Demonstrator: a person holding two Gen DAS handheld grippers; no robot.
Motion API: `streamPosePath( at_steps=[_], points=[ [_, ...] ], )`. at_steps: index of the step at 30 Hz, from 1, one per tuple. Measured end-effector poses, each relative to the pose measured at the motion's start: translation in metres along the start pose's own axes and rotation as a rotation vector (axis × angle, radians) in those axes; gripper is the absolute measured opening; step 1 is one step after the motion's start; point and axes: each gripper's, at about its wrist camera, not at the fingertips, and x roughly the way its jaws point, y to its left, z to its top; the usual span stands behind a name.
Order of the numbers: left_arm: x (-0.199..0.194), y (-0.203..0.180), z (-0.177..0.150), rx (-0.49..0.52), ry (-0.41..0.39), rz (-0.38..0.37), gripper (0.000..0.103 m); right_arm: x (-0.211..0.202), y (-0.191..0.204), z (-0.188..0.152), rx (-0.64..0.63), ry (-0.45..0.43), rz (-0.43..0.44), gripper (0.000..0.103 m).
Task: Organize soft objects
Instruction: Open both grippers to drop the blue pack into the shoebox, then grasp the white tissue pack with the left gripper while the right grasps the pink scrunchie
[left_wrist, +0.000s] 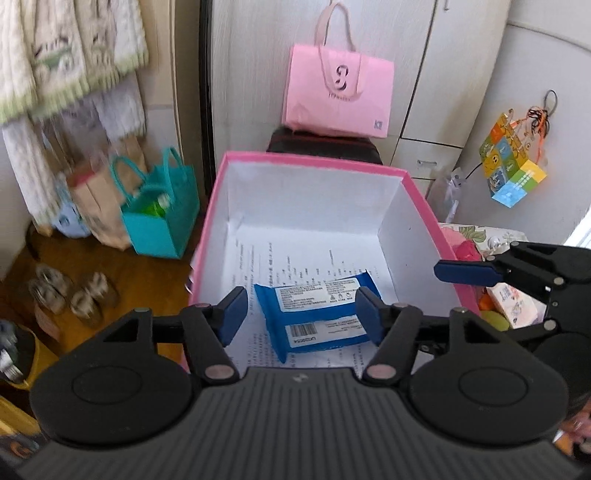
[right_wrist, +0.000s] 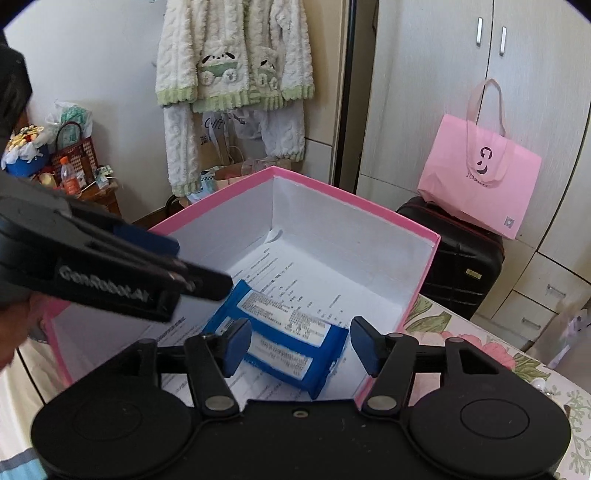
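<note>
So the two blue wipe packs (left_wrist: 317, 317) are lying flat on the bottom of the pink box (left_wrist: 421, 199), stacked label side up on a printed paper sheet (left_wrist: 295, 266) that lines the floor of it. Looks to me like the drop-off step is basically done for this item. The left gripper (left_wrist: 302, 314) hangs right over the packs with its blue pads spread to either side, not pressing on anything. Same story for the right gripper (right_wrist: 301, 341): jaws apart, the packs visible in the gap but lying loose below. Nothing is clamped by either one.

My guess for the next move: both grippers lift clear of the box and go find the next soft thing. There's a heap of stuff just past the box's right wall, including a small tissue pack (left_wrist: 511, 301) and something pink and crumpled, on a floral bedspread (right_wrist: 480, 343). That seems the likely hunting ground.

What could get in the way? The box walls are tall, so a gripper backing out sideways would clip the rim; straight up first seems safer. The two grippers also sit close together over the same spot, so they could bump.

Around it: a pink tote bag (right_wrist: 480, 177) on a black suitcase (right_wrist: 458, 266), a fluffy pyjama set (right_wrist: 236, 74) hanging on the wall, a teal bag (left_wrist: 162, 218) on the floor.
</note>
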Motion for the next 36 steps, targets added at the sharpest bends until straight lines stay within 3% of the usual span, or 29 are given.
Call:
streamPosePath(
  at_steps=[4, 12, 22, 28, 36],
  points=[
    [-0.025, -0.006, -0.002, 0.042, -0.013, -0.007, 0.070, -0.019, 0.000, -0.003, -0.012, -0.014, 0.007, 0.065],
    [-0.066, -0.026, -0.014, 0.087, 0.010, -0.109, 0.073, -0.068, 0.001, -0.017, -0.025, -0.058, 0.040, 0.069],
    [-0.123, -0.074, -0.041, 0.210, -0.074, -0.189, 0.075, -0.157, -0.034, -0.060, 0.022, -0.104, 0.027, 0.073],
    [-0.130, -0.109, -0.055, 0.273, -0.059, -0.264, 0.075, -0.203, -0.068, -0.100, 0.105, -0.128, -0.013, 0.074],
    [-0.127, -0.165, -0.075, 0.418, -0.068, -0.338, 0.075, -0.229, -0.112, -0.149, 0.207, -0.144, -0.084, 0.076]
  ],
)
